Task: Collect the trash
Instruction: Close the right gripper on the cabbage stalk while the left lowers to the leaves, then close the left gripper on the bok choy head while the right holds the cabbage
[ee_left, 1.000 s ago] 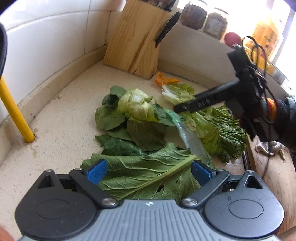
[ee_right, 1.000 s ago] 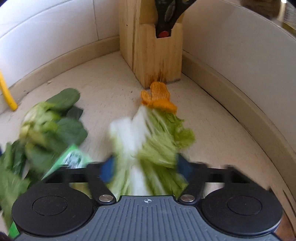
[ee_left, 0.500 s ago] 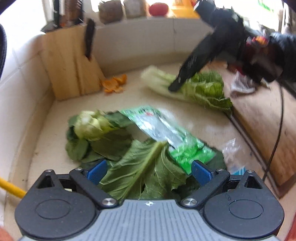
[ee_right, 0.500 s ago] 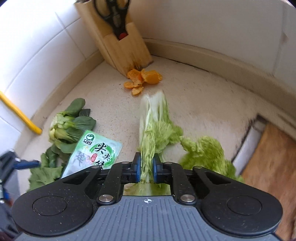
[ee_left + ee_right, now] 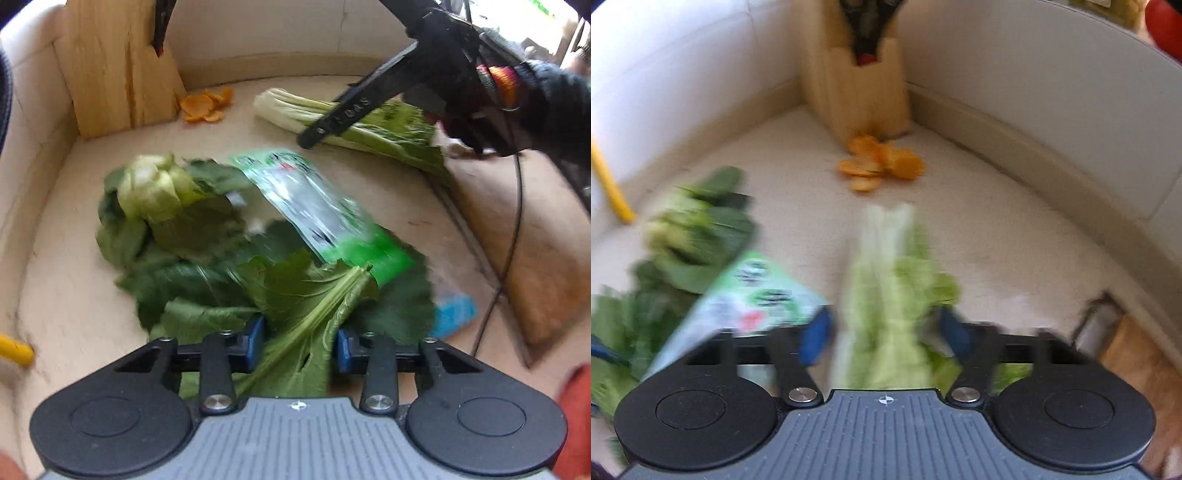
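Observation:
My left gripper (image 5: 300, 341) is low over the counter with its blue pads drawn halfway in around the stalk of a large dark green leaf (image 5: 295, 295). A green plastic packet (image 5: 325, 210) lies on the leaf pile, beside a pale bok choy head (image 5: 151, 184). My right gripper (image 5: 882, 336) stands open with a light green cabbage (image 5: 886, 280) lying loose between its fingers. In the left wrist view, that gripper (image 5: 332, 118) slants down over the cabbage (image 5: 369, 125). Orange peels (image 5: 879, 166) lie by the knife block. The right wrist view is blurred.
A wooden knife block (image 5: 114, 66) stands in the back corner against the tiled wall. A wooden cutting board (image 5: 535, 240) lies to the right, with a black cable (image 5: 513, 229) across it. A blue scrap (image 5: 452, 314) sits by the board, and a yellow rod (image 5: 14, 352) at the left.
The right gripper shut on the cabbage, pulled it back, and now stands open again. The left gripper's pads have narrowed around the large leaf and moved closer to the pile.

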